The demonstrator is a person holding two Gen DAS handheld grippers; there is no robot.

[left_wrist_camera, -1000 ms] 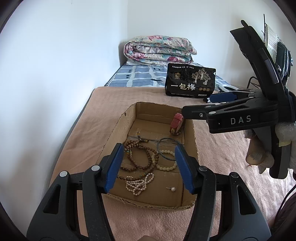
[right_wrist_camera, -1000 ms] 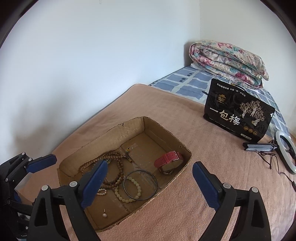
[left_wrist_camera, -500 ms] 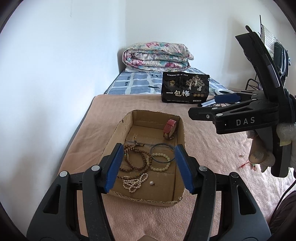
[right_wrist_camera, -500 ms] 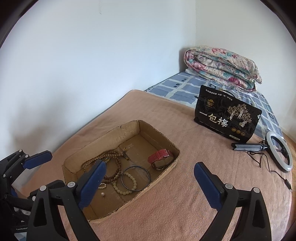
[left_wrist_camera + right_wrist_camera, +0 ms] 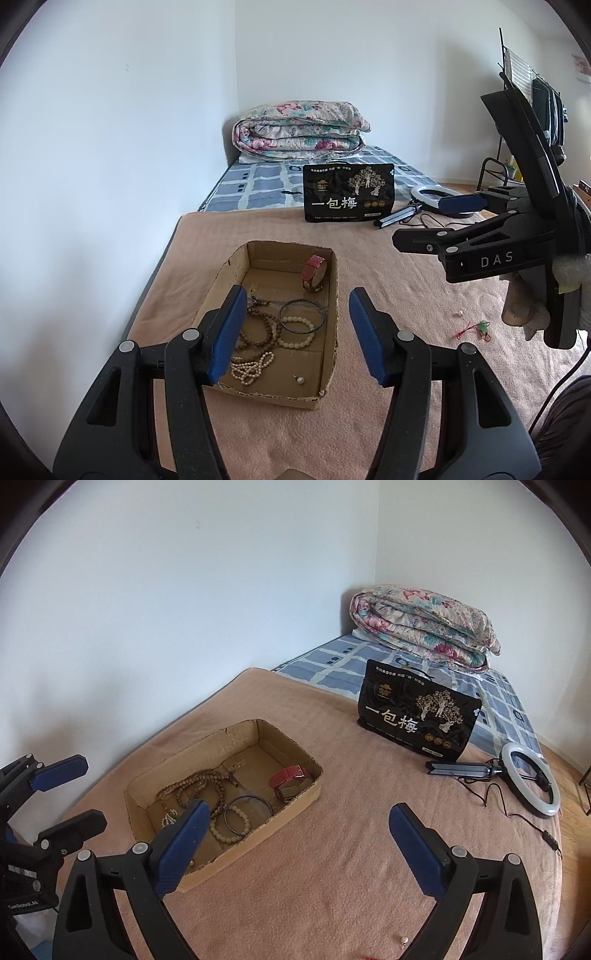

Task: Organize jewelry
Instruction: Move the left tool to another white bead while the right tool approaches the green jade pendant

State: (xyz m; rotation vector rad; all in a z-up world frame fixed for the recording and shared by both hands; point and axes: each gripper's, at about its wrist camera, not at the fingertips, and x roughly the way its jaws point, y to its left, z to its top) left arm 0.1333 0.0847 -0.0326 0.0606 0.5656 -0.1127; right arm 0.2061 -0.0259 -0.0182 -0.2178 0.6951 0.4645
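A shallow cardboard box (image 5: pixel 236 264) (image 5: pixel 295 810) lies on the pink blanket. It holds a red watch (image 5: pixel 314 272) (image 5: pixel 291 781), brown bead strands (image 5: pixel 260 325) (image 5: pixel 199 784), a pale bead bracelet (image 5: pixel 295 330) (image 5: pixel 231 825), a dark bangle (image 5: pixel 303 312) (image 5: pixel 249 810), a white bead string (image 5: pixel 251 367) and a pearl earring (image 5: pixel 300 379). A second pearl earring (image 5: pixel 460 314) (image 5: pixel 404 940) and a red-cord green pendant (image 5: pixel 476 328) lie loose on the blanket. My left gripper (image 5: pixel 295 332) is open above the box's near end. My right gripper (image 5: pixel 295 845) is open and empty right of the box.
A black snack bag (image 5: pixel 349 197) (image 5: pixel 417 714) stands behind the box. A ring light on a small tripod (image 5: pixel 528 777) lies at the right. A folded floral quilt (image 5: pixel 299 129) sits at the bed's head. The wall runs along the left.
Both grippers have drawn back and up from the box, so it looks smaller and farther. Loose items on the blanket have come into view. Both stay open.
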